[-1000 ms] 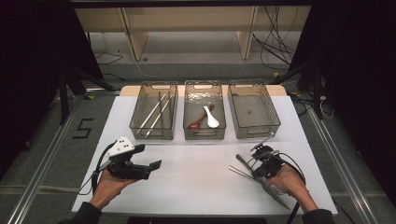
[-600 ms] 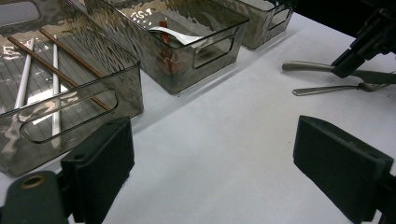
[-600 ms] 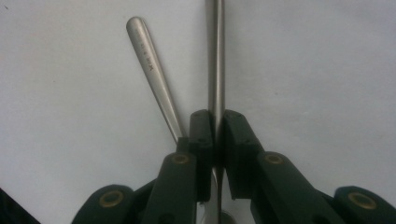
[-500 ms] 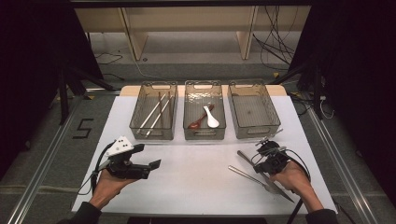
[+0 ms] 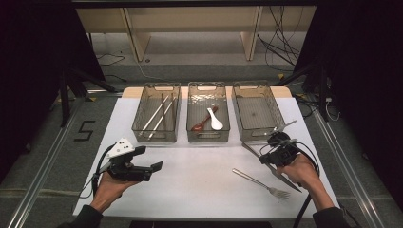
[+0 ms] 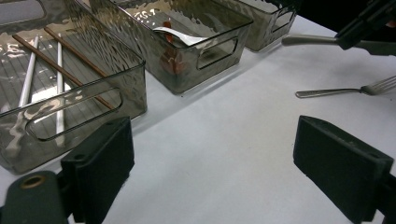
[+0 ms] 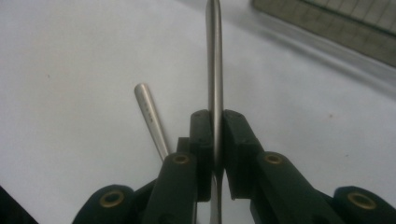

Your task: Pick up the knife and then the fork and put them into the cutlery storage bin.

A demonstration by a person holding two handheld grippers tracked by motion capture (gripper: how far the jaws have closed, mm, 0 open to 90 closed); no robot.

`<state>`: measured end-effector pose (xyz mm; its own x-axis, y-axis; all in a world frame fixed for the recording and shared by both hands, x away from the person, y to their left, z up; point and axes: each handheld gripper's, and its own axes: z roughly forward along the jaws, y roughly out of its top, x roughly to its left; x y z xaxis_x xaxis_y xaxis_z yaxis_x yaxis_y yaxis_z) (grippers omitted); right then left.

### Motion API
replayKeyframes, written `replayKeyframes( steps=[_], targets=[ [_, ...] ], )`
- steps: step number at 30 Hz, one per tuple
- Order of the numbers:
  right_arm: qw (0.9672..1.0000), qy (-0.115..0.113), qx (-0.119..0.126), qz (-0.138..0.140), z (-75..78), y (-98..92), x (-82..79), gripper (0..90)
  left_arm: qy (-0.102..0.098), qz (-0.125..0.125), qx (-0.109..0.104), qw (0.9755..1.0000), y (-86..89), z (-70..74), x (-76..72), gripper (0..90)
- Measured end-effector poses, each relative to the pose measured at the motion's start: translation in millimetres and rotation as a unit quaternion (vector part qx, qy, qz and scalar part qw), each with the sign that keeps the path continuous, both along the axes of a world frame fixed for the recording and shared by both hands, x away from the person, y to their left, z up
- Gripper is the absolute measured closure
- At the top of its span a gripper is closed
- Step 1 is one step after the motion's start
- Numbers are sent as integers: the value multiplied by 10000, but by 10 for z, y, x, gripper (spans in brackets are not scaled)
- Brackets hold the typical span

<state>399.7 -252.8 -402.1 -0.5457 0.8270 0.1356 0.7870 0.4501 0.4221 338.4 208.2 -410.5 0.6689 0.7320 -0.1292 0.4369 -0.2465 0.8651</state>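
- Our right gripper (image 5: 273,154) has its jaws clamped on a metal knife (image 5: 271,165), lifted off the white table (image 5: 199,185) just in front of the right-hand tray (image 5: 255,111).
- The knife's long axis runs diagonally, one end pointing toward that empty tray, the other back past our right hand (image 5: 302,172).
- A fork (image 5: 260,183) lies flat just beside it, to its left.
- Our left gripper (image 5: 138,166) waits well apart, jaws wide and empty, so the right hand is the nearer one.
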Motion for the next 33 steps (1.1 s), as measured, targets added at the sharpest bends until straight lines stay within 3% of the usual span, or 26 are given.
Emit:
replayKeyframes(
  steps=[10, 17, 20, 33],
  targets=[
    [9990, -351, 170, -202, 312, -29, 277, 837, 1, 34, -21, 10000, 23, 0, 9, 118],
    [9976, -470, 224, -452, 571, -49, 594, 837, 3, 30, -27, 10000, 19, 0, 9, 117],
    [9971, -497, 127, -554, 643, -44, 750, 837, 7, 35, -46, 10000, 25, 1, 11, 117],
    [9947, -434, 80, -927, 707, -8, 1265, 837, 7, 4, -100, 9999, 22, 3, 12, 117]
  ],
)
